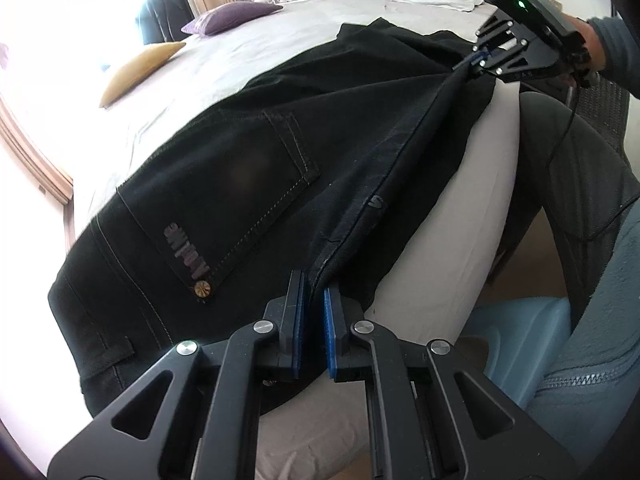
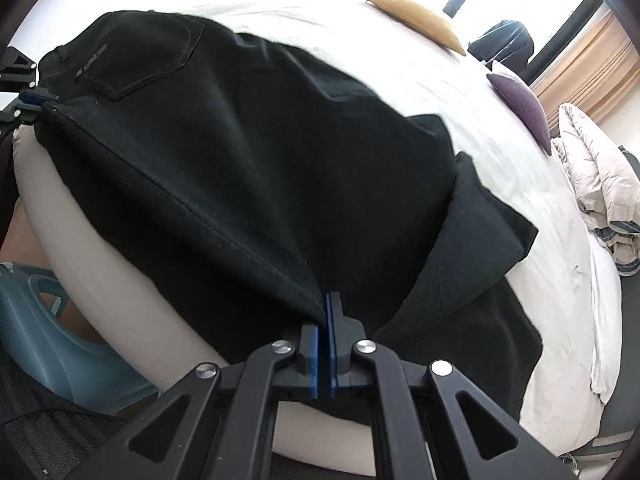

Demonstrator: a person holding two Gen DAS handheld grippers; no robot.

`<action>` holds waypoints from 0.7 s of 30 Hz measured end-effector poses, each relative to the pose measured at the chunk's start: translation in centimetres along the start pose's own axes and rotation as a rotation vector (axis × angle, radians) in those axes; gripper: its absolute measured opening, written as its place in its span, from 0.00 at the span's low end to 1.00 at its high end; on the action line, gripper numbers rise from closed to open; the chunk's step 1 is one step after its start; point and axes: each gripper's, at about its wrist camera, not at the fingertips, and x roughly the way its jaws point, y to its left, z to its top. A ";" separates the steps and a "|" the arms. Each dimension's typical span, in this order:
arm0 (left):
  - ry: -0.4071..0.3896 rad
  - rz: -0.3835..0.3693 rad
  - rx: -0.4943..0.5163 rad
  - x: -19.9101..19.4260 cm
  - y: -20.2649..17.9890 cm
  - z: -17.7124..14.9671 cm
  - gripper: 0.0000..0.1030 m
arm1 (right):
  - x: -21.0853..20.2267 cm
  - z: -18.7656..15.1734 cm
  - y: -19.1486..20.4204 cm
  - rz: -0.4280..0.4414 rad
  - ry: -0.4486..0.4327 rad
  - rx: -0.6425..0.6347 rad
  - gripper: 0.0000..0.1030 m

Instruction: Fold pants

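Two grippers pinch the near edge of the black pants. The left gripper is clamped on the seam by the waist, and the right gripper is clamped on the same edge further down the leg. The pants lie across the bed. They look thick, soft and floppy, so the seam is a good place to hold. Pillows sit far behind.

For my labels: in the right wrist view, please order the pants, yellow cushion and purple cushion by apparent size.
1. pants, by far the largest.
2-3. yellow cushion and purple cushion: they look alike, so I do not rank them.
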 end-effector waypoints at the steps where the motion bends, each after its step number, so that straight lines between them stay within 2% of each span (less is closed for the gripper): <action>1: 0.002 0.000 0.000 0.1 0.2 0.1 0.07 | 0.1 -0.4 0.4 -0.003 0.004 -0.003 0.05; 12: 0.029 -0.003 -0.010 0.7 -0.2 0.1 0.07 | -0.9 -0.6 0.8 0.013 -0.007 0.018 0.05; 21: 0.021 -0.006 -0.018 1.7 -0.3 0.8 0.07 | -0.5 -0.6 0.2 0.008 -0.011 0.053 0.05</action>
